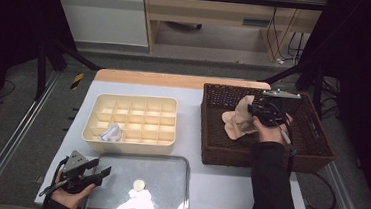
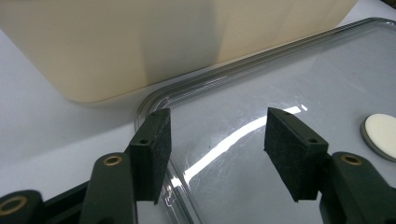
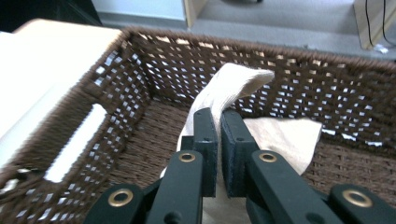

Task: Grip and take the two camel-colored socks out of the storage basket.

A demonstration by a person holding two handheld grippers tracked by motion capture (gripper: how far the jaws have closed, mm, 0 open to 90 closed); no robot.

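The left gripper [image 1: 102, 170] is black with a grey three-cornered plate on top and a black cable trailing from it. Its fingers [image 2: 152, 149] are flat black pads on dark arms with brass-ringed rivets. The right gripper [image 3: 218, 140] looks alike; a black sleeve [image 1: 270, 186] covers that forearm.

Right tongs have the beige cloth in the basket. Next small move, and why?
Probably lift straight up. The right tongs are shut on the beige cloth, but its lower end hangs inside the wicker basket; it should clear the rim before heading toward the divided tray.
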